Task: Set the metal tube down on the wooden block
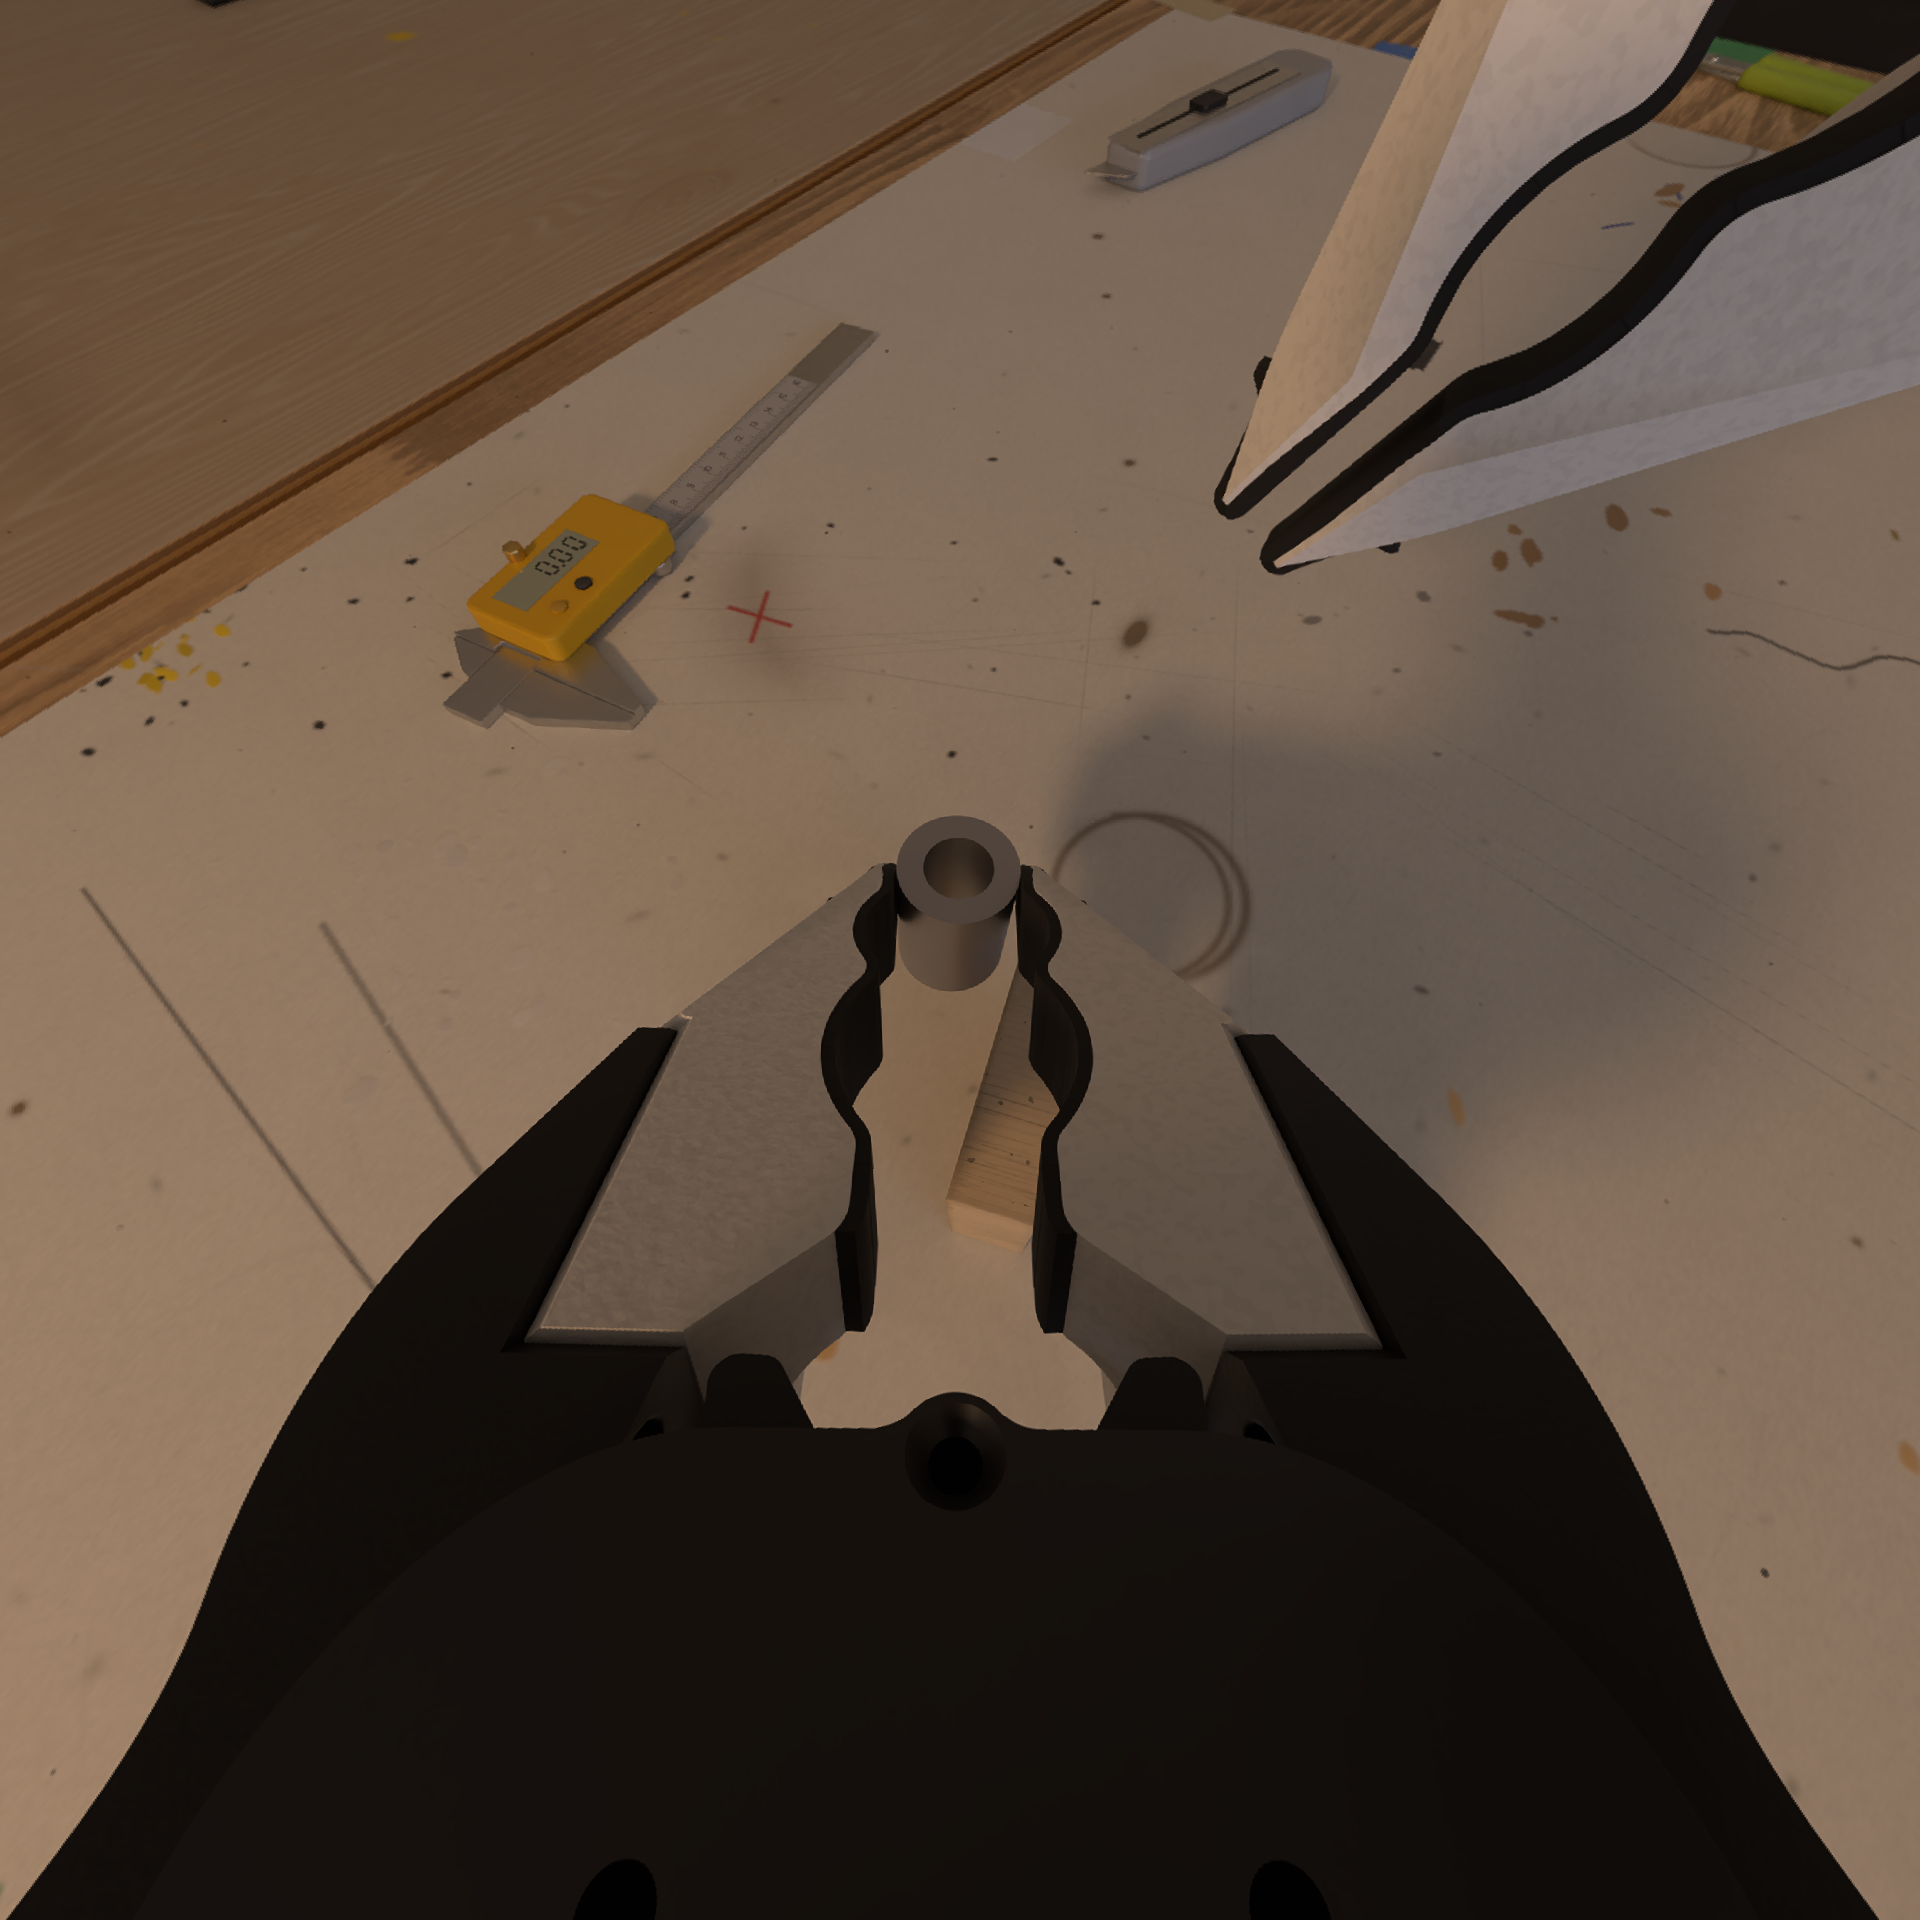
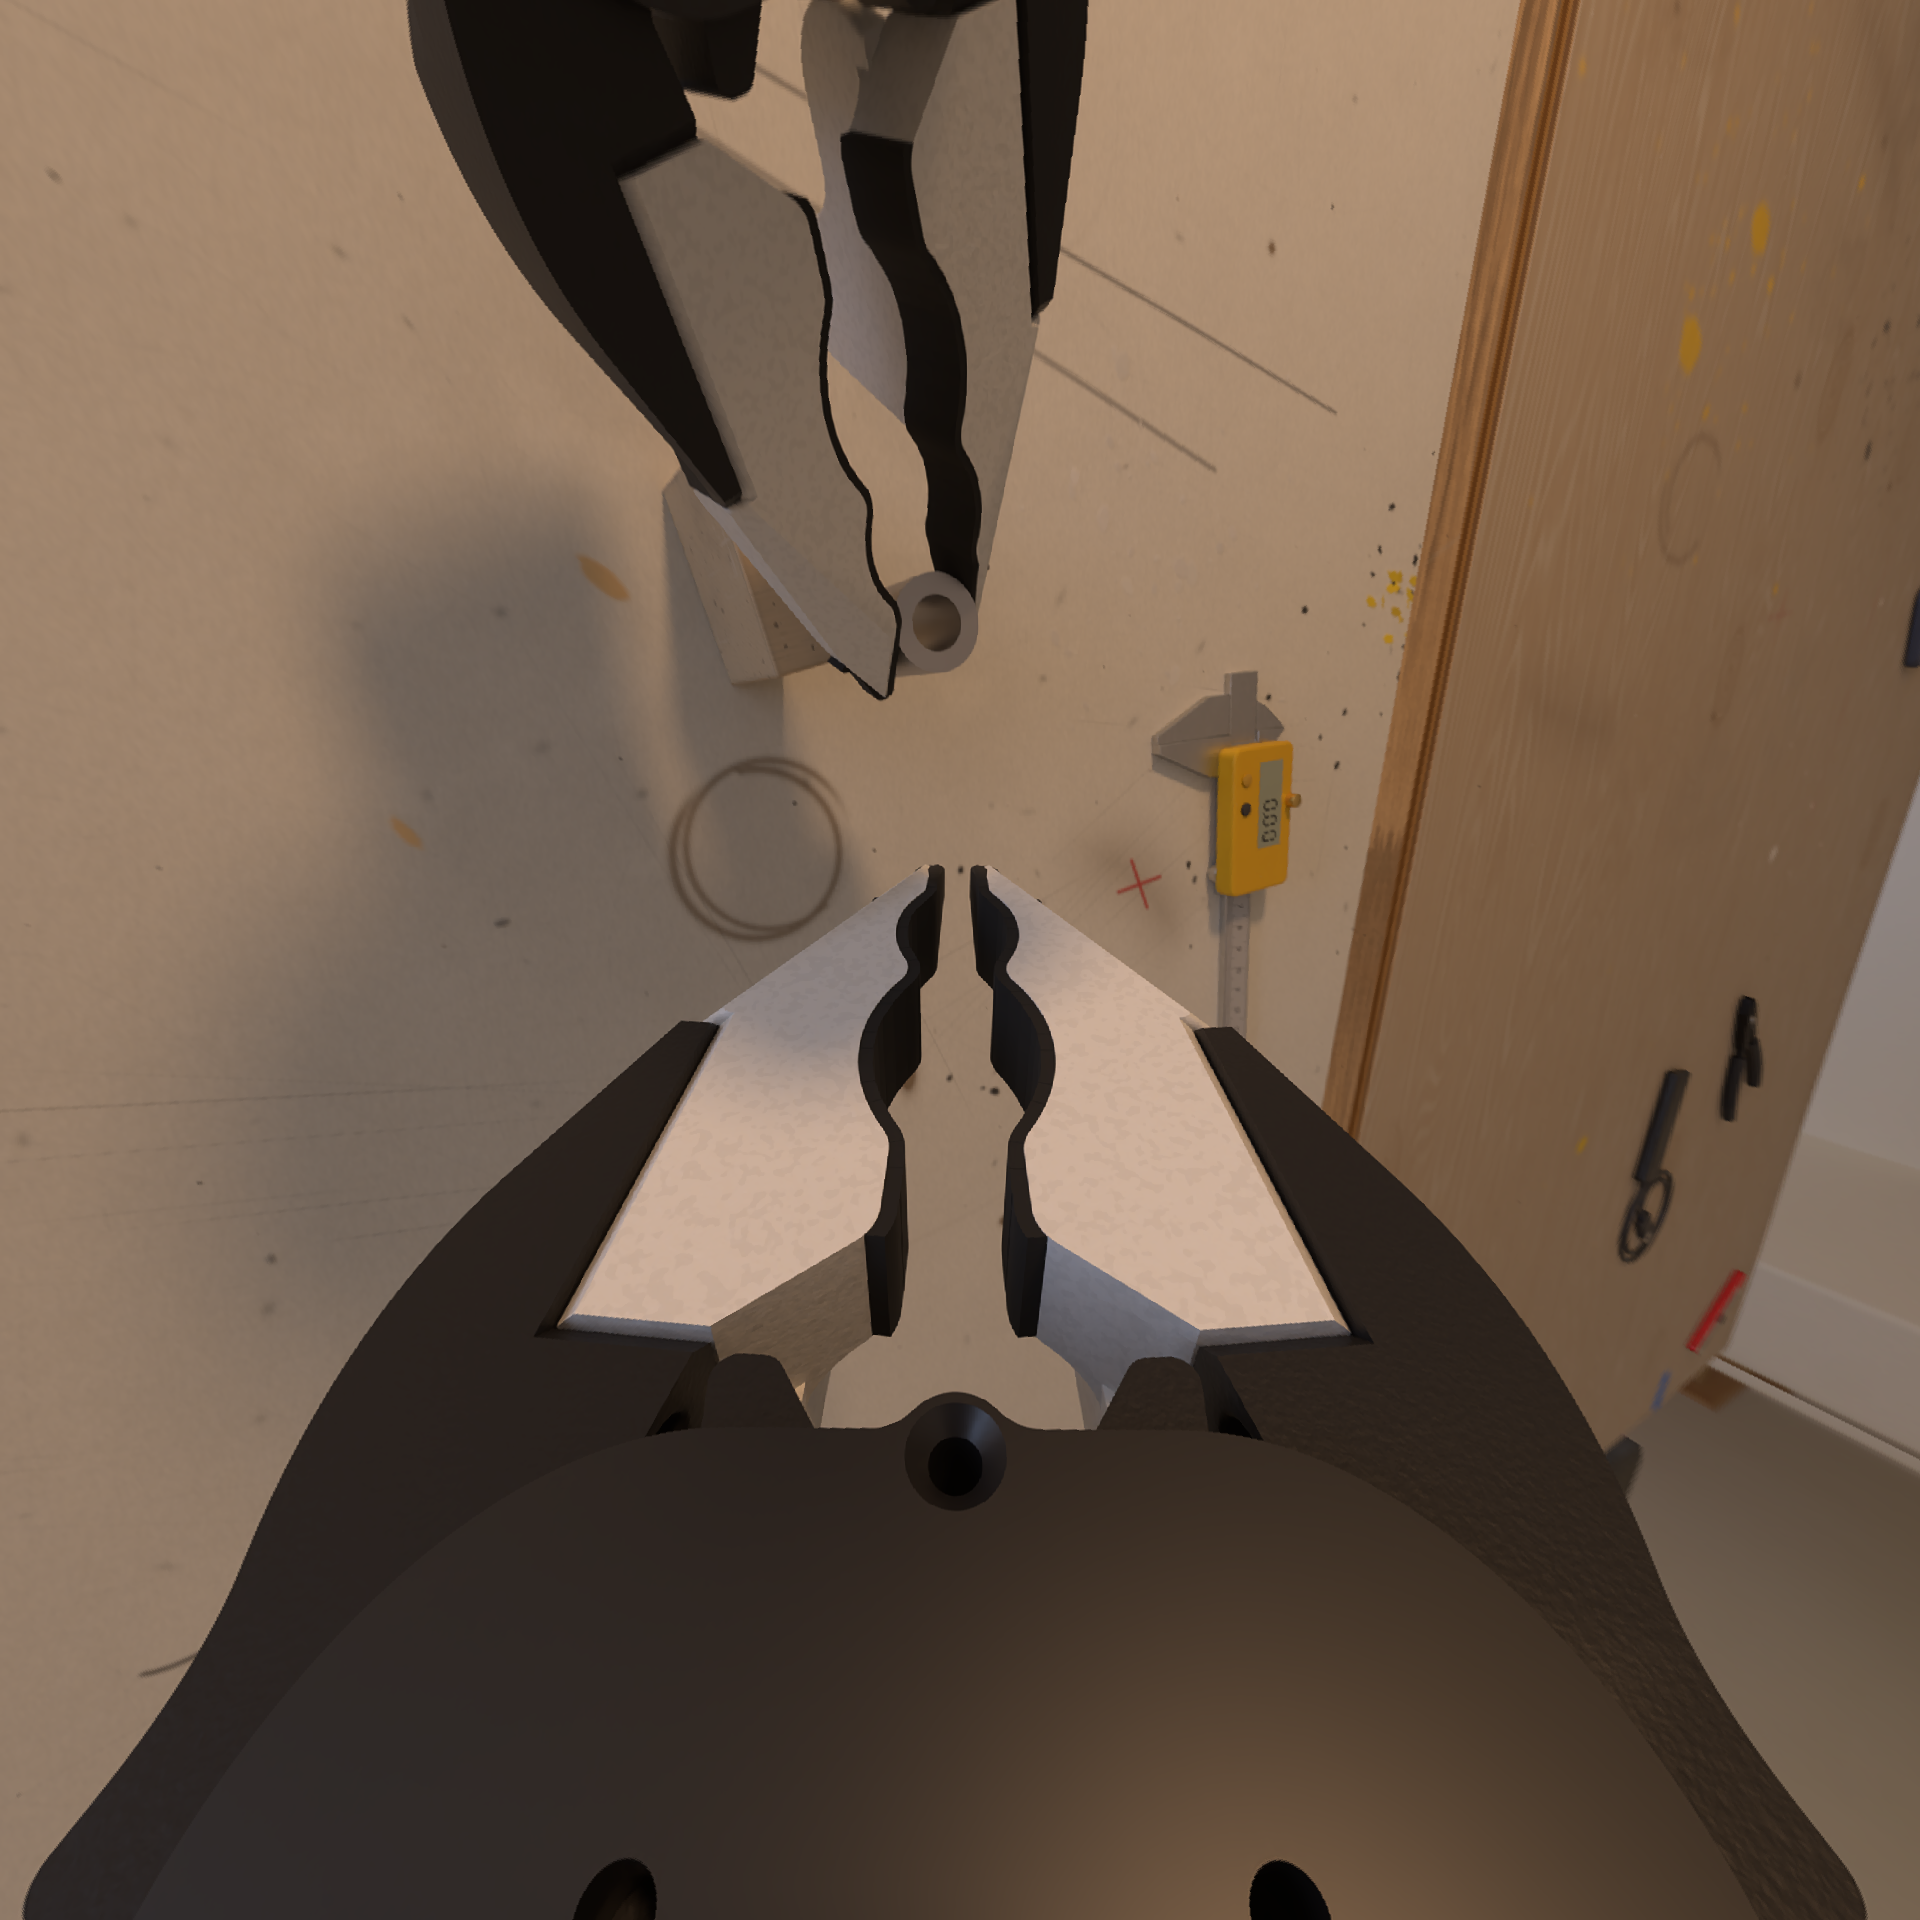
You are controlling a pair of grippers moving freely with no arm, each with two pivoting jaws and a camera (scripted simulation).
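My left gripper (image 1: 956,883) is shut on a short grey metal tube (image 1: 956,940), held upright at the fingertips with its open end up. The pale wooden block (image 1: 1000,1153) lies on the table below, seen through the gap between the fingers, behind the tube. In the right wrist view the left gripper (image 2: 930,641) hangs with the tube (image 2: 940,657) just beside and above the block (image 2: 727,613). My right gripper (image 2: 956,871) is shut and empty, hovering apart from them; it also shows in the left wrist view (image 1: 1247,535).
A yellow digital caliper (image 1: 566,577) lies to the left, near a red cross mark (image 1: 758,618). A grey utility knife (image 1: 1216,120) lies farther off. A wooden board (image 1: 416,208) borders the paper-covered table. A pencilled circle (image 1: 1153,894) marks the table.
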